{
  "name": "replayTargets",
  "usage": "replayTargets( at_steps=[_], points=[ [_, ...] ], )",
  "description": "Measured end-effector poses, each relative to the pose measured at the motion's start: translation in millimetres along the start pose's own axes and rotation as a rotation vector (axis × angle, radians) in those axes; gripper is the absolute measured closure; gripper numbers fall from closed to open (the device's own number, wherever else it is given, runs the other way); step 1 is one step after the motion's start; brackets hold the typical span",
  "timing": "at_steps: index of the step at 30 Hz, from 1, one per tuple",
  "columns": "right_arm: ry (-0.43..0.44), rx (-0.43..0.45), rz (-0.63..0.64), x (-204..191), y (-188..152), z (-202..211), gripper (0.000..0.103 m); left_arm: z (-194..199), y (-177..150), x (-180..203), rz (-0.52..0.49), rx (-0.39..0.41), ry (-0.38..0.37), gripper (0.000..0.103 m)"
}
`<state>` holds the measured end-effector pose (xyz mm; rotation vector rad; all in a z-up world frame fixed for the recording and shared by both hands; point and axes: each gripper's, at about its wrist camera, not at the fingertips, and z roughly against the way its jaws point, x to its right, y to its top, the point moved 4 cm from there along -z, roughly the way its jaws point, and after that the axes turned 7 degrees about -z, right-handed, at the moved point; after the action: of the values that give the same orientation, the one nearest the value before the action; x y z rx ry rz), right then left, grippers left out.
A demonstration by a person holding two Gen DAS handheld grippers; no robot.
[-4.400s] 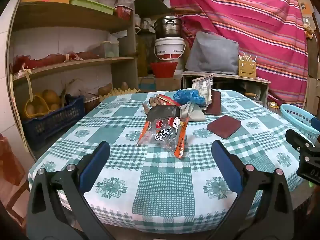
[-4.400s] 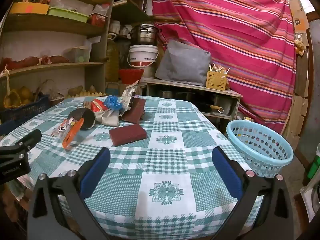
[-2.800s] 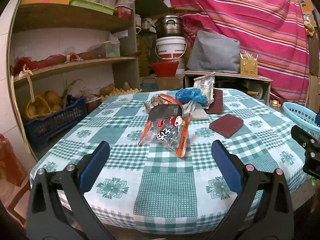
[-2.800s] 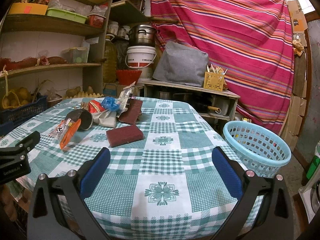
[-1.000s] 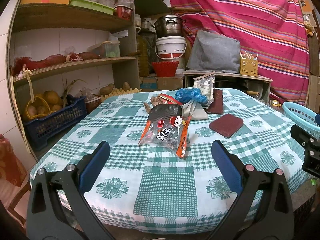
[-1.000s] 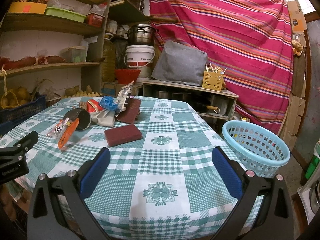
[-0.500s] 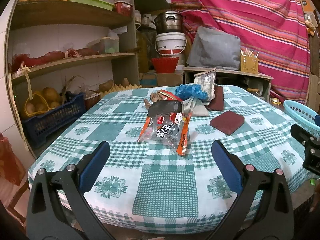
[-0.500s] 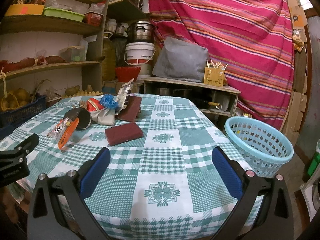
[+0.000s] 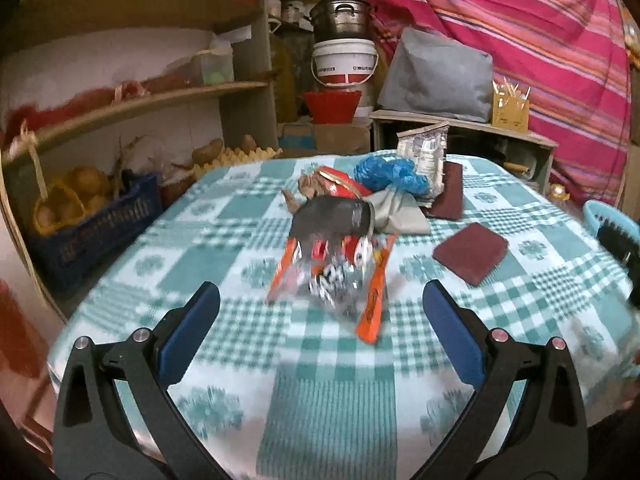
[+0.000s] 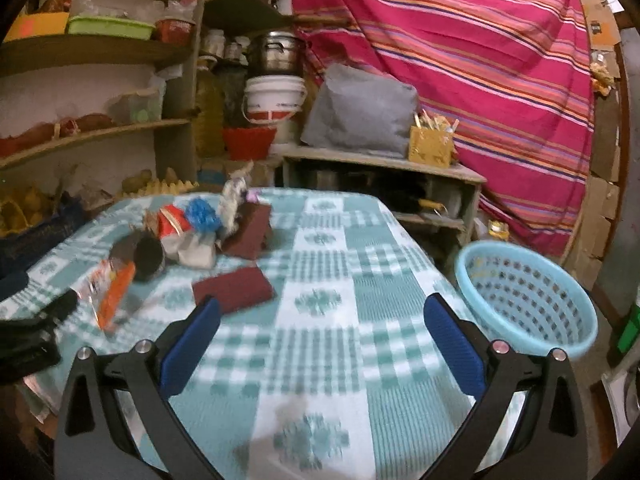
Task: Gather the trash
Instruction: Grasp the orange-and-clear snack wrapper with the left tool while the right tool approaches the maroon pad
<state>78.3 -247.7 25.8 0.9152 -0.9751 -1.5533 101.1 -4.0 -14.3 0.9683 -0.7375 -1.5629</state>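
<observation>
A pile of trash lies on the green checked tablecloth: an orange and clear snack wrapper, a dark crumpled bag, a blue plastic bag, a silver packet and a red wrapper. My left gripper is open just short of the orange wrapper. My right gripper is open over the table's near side, with the same pile to its far left. A light blue basket stands right of the table.
Two dark red flat pads lie beside the pile. Wooden shelves with a blue crate stand at the left. A low bench with a grey cushion and a striped red curtain are behind.
Both grippers have moved forward and up over the table; the pile now looks closer in the left wrist view. Both current frames are motion-blurred. Jaws stay open.
</observation>
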Motion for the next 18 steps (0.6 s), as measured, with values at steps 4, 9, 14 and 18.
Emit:
replayTargets(
  at_steps=[4, 9, 14, 18],
  points=[
    [-0.002, -0.046, 0.017, -5, 19, -20, 0.004, -15, 12, 6, -0.033, -0.023, -0.016, 0.005],
    [0.000, -0.069, 0.027, -1, 19, -42, 0.004, -39, 11, 9, -0.044, -0.086, -0.056, 0.005],
    [-0.017, -0.167, -0.020, 14, -4, -62, 0.004, -62, -2, 11, -0.026, -0.175, -0.073, 0.010],
    [-0.024, -0.185, -0.032, 16, -7, -69, 0.004, -71, -1, 15, -0.033, -0.199, -0.093, 0.023]
  ],
)
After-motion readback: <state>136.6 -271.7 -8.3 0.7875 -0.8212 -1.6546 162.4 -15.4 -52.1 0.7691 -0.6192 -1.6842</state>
